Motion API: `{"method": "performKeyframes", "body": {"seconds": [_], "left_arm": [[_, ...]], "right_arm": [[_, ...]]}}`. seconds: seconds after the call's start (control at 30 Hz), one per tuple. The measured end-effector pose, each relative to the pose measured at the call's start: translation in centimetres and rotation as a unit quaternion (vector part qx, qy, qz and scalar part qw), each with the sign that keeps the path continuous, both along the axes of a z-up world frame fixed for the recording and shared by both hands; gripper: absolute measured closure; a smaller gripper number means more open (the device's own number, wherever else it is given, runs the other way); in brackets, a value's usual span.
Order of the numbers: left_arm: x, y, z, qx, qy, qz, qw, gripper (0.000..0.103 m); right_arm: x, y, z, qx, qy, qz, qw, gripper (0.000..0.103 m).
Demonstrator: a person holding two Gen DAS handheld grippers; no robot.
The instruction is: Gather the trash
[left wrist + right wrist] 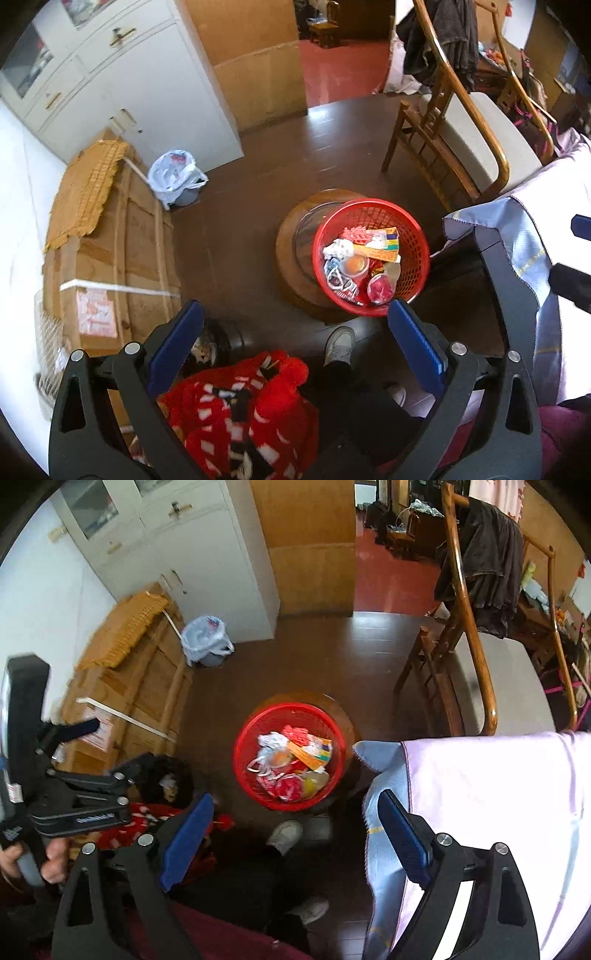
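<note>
Evidently both tools are poised high above the floor and angled steeply down, which suits a survey before any pick. The left gripper [295, 332] has its blue pads spread wide with nothing between them; the right gripper [295, 827] likewise stands wide and empty.

The red basket [413, 236] sits on a round wooden stool [291, 240], toward the stool's right side in the left view, presumably raised there for easy reach. It already holds the trash [360, 260]: crumpled white wrappers, a striped coloured packet and small round lids or cups (exact kinds too small to confirm). A lined bin [173, 177] stands by the white cabinet [155, 92], beside a large cardboard box [110, 258], well apart from the basket; I judge it a likely destination.

Obscured: the person's legs and pale shoe [340, 347] cross the lower frame. A red-and-white garment [236, 413] covers what lies under it. A lilac cloth [498, 812] hides the surface on the right. Whether loose rubbish lies on the dark floor [229, 221] cannot be determined.
</note>
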State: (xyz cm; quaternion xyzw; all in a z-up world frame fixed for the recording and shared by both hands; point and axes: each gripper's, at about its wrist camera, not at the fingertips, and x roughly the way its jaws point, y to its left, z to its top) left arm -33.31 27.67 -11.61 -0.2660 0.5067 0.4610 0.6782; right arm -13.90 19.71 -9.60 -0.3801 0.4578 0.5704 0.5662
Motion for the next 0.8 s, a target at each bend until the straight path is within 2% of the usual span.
{"method": "performKeyframes", "body": {"seconds": [0.07,0.27,0.37,0.5,0.67,0.8], "left_arm": [[0.2,0.9,-0.9,-0.008,-0.003,-0.011,0.9999,0.007],[0.7,3.5,-3.8,-0.021,0.011,-0.049,0.9985,0.007],[0.4,5.0,-4.3,-0.041,-0.005,-0.054,0.9977,0.007],[0.9,6.0,-4.8,-0.042,0.009,-0.063,0.9971,0.007],[2.4,5.6,-4.8,-0.041,0.012,-0.098,0.9943,0.007],[3.0,5.5,-5.1,-0.048,0.009,-0.108,0.9929,0.007]], "right_arm": [[-0.5,0.9,-1.4,-0.012,-0.009,0.006,1.0,0.014],[-1.2,3.2,-5.2,-0.042,0.007,0.017,0.999,0.015],[-1.5,4.3,-6.8,-0.055,0.009,0.018,0.998,0.015],[-1.6,5.4,-7.8,-0.062,0.007,0.007,0.998,0.015],[-1.4,5.7,-7.7,-0.053,0.002,-0.003,0.999,0.015],[-1.1,5.7,-7.8,-0.055,-0.001,-0.009,0.998,0.015]]}}
